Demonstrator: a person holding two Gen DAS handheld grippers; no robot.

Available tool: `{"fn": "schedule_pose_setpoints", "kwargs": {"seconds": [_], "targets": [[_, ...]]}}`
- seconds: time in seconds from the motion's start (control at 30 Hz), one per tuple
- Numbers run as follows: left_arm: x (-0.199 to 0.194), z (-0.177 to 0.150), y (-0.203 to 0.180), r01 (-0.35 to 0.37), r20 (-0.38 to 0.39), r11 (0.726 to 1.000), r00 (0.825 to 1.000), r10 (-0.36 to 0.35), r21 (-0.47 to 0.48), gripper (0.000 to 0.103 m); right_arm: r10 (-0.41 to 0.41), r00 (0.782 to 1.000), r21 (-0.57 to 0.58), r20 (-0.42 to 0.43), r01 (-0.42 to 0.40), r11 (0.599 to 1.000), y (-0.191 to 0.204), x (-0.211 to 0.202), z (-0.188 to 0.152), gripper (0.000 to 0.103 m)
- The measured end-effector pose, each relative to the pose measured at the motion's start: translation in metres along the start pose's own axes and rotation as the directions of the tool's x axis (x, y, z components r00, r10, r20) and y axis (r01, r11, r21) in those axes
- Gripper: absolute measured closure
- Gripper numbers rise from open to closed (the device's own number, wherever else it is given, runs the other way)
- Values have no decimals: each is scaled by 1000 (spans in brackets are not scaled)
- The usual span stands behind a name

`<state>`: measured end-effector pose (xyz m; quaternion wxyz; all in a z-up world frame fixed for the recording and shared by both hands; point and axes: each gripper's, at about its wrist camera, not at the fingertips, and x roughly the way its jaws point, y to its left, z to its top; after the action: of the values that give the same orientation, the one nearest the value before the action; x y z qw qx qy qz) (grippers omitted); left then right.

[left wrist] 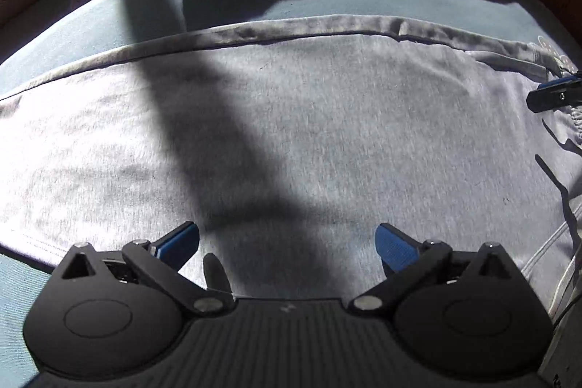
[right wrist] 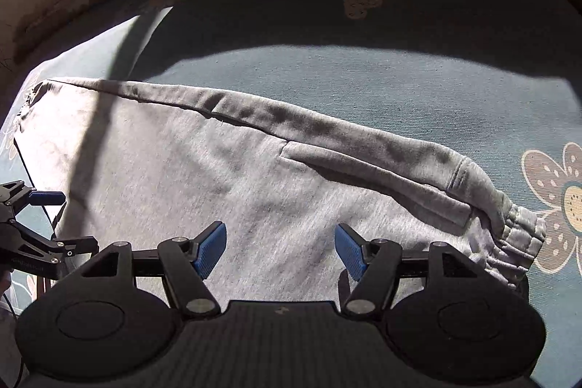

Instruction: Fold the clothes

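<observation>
Both tongs, left gripper (left wrist: 287,244) and right gripper (right wrist: 280,246), hung open, holding nothing, above the grey garment (right wrist: 218,170). Bare bedsheet (right wrist: 363,79) lay beyond its folded far edge.

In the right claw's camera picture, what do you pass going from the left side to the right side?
The other claw → grey sweatpants → their pocket slit → elastic waistband → flower print on the blue bedsheet.

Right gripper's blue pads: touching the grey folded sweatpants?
Cannot tell. In the right wrist view the right gripper has its jaws open above the grey folded sweatpants, nothing between the blue pads, but looking straight down hides any gap.
</observation>
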<state>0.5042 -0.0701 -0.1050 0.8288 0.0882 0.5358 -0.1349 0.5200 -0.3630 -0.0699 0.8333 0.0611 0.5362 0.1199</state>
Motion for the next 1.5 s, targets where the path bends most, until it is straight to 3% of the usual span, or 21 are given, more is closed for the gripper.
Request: {"fn": "schedule_pose_setpoints", "kwargs": {"seconds": [0.17,0.33,0.5,0.8,0.97,1.1,1.17,1.27,1.33,1.43,1.5], "targets": [[-15,28,-35,45,53,997,997,-48,56,1,60,997,100,-48,-55,993,-22,-8,-6,27],[-16,51,-67,70,79,995,994,-76,75,1,9,996,134,-83,2,991,-36,4,-17,27],[-27,57,-92,84,90,993,992,-91,83,1,39,998,145,-40,-33,989,-49,-16,-21,27],[-51,67,-134,102,107,988,988,-114,116,1,18,1000,124,-13,-16,992,-77,-74,-37,27],[-53,67,-156,115,106,983,986,-131,143,1,-97,995,25,23,96,995,-111,-138,-42,27],[-48,64,-166,127,97,983,985,-140,133,1,-298,954,-156,8,296,942,-153,-174,-39,27],[-42,62,-170,127,84,984,987,-139,127,1,-332,943,-210,13,327,921,-170,-178,-32,27],[-34,59,-174,121,70,985,989,-130,122,1,-222,973,-226,56,229,947,-189,-168,-16,28],[-30,60,-175,105,69,986,991,-114,132,1,-66,995,-211,72,80,974,-191,-143,-1,29],[-23,64,-172,86,67,985,993,-97,148,1,96,993,-199,65,-81,977,-183,-100,16,37],[-20,68,-169,87,75,985,992,-99,152,1,162,986,-203,38,-151,968,-178,-65,25,37]]}}
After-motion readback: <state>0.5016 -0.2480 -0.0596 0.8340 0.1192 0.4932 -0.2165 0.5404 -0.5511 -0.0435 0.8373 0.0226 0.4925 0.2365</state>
